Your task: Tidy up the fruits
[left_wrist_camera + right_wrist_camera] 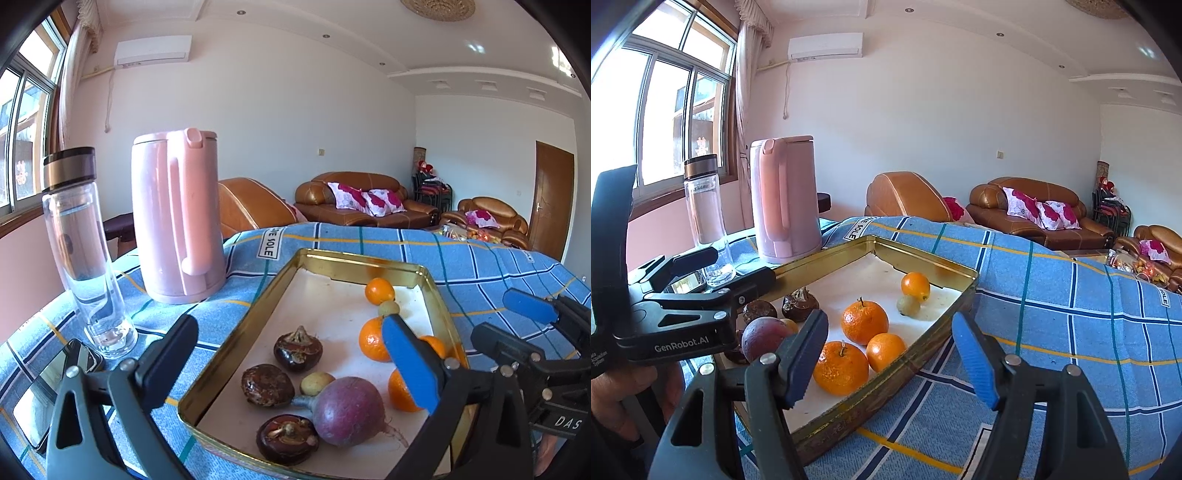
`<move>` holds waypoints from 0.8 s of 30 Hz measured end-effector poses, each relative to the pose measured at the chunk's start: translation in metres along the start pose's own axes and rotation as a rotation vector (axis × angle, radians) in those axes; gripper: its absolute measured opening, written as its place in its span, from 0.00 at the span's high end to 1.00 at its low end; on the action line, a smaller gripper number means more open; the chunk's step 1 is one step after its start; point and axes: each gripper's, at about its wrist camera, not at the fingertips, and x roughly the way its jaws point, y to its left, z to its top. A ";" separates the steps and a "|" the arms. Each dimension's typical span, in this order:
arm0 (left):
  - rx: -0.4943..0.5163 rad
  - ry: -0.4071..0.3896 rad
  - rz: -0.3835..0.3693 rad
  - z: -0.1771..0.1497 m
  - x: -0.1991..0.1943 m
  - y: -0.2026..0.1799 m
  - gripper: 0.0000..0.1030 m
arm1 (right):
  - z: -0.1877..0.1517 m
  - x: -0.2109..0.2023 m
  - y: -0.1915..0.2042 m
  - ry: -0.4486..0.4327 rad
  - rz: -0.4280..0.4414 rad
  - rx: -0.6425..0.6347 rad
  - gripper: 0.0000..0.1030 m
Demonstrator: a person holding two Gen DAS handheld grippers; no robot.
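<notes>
Crowding tray (pixel 236 328) on the left: pink kettle (pixel 177 218) & glass bottle (pixel 86 243); both grippers wide, empty.

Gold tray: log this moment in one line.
gold tray | oranges, water chestnuts, purple radish inside | left gripper open | right gripper open, empty

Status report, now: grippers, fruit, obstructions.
Both hand-held grippers open, empty: left, right. Oranges in tin tray. Nothing blocking.

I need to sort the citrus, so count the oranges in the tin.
4, all in the tin's right half: one far orange, one middle orange, one near right orange, one nearest orange. None seems hidden.
</notes>
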 end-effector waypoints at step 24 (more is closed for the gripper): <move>0.004 0.009 0.015 0.001 0.002 0.001 0.00 | 0.000 -0.001 -0.001 -0.005 0.000 0.003 0.30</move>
